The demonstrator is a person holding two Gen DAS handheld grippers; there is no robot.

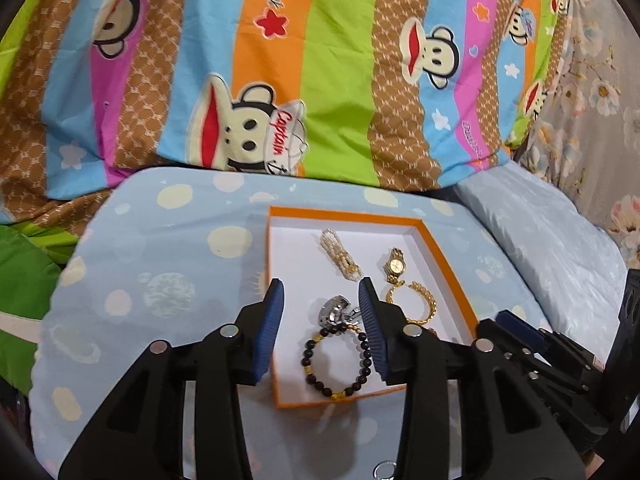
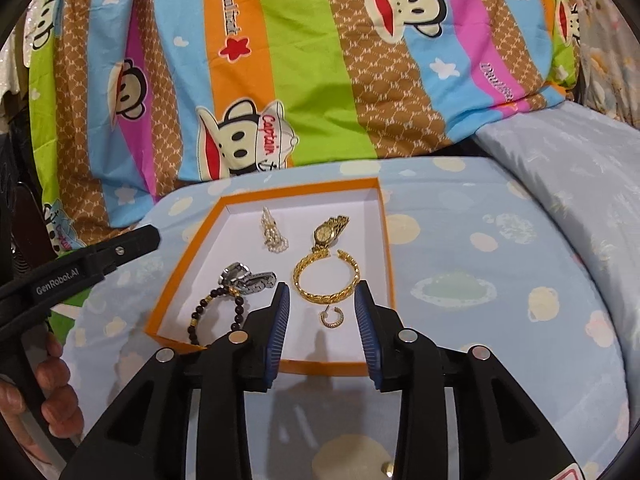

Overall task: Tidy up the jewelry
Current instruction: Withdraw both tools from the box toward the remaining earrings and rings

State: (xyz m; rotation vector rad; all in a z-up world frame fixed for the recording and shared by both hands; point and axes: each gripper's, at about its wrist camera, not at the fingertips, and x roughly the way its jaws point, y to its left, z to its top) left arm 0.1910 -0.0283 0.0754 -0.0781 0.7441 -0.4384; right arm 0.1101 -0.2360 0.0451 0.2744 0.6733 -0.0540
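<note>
An orange-rimmed white box (image 1: 344, 215) (image 2: 176, 280) lies on a light blue cushion. In it are a pearl bracelet (image 1: 340, 256) (image 2: 274, 232), a gold watch (image 1: 395, 266) (image 2: 329, 229), a gold chain bangle (image 1: 416, 300) (image 2: 326, 276), a silver watch (image 1: 336, 312) (image 2: 248, 278), a black bead bracelet (image 1: 336, 364) (image 2: 218, 312) and a small gold ring (image 2: 331, 317). My left gripper (image 1: 322, 292) is open above the silver watch and bead bracelet. My right gripper (image 2: 322, 296) is open above the ring and bangle. Both are empty.
The blue cushion (image 1: 160, 264) (image 2: 500, 288) with pale planet prints holds the box. A striped monkey-print blanket (image 1: 320, 60) (image 2: 320, 60) is behind it. A pale blue pillow (image 1: 540, 240) lies at right. The left gripper's body (image 2: 80, 264) and a hand (image 2: 52, 380) show at left.
</note>
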